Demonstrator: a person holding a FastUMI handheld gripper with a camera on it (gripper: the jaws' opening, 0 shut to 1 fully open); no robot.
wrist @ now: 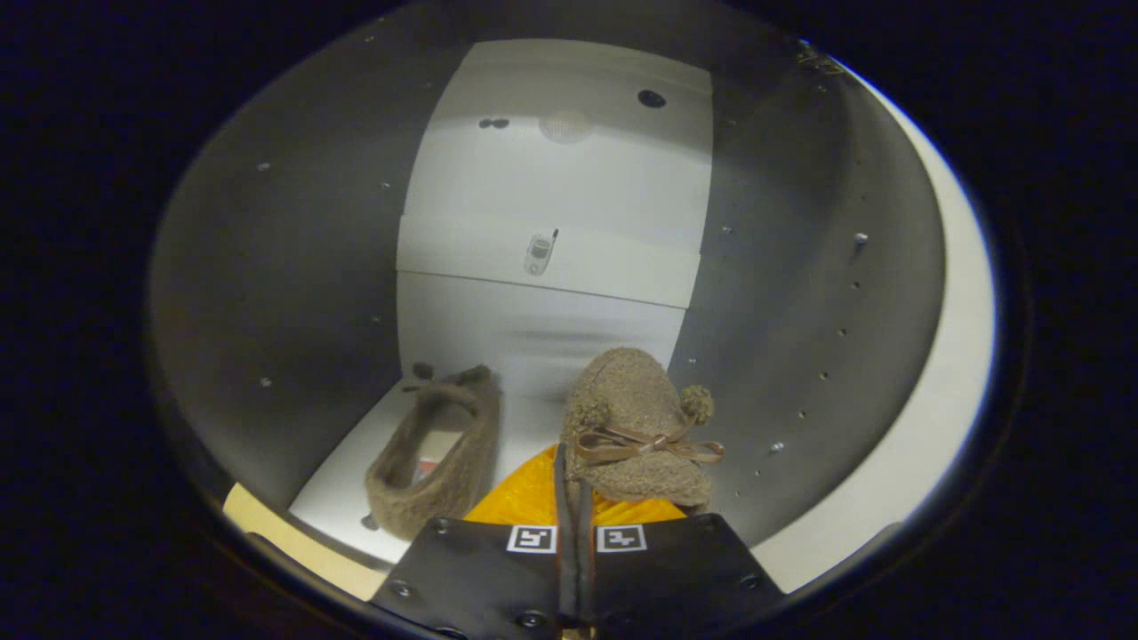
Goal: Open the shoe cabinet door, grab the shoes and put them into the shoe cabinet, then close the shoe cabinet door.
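The gripper (575,507) is reaching into the shoe cabinet (293,267), its fingers pressed close with only a thin seam between them; they look to be pinching the near edge of the fuzzy brown shoe with the bow (636,427), though the contact itself is hidden behind the shoe's heel, so I read the hold as likely rather than certain. That shoe runs straight ahead from the fingertips, toe pointing toward the back panel (551,258) of the cabinet, its long axis in line with the fingers and a little to their right; whether its sole is already down on the shelf floor (356,480) I cannot tell. The second shoe (436,453) (its open mouth faces us) already lies on the shelf to the left, just beside the held one but apart from it, roughly parallel. The gap between the two is what the next move turns on, in my judgement: the held shoe wants setting down where it is, to the right, without nudging its mate; after that only the door remains.
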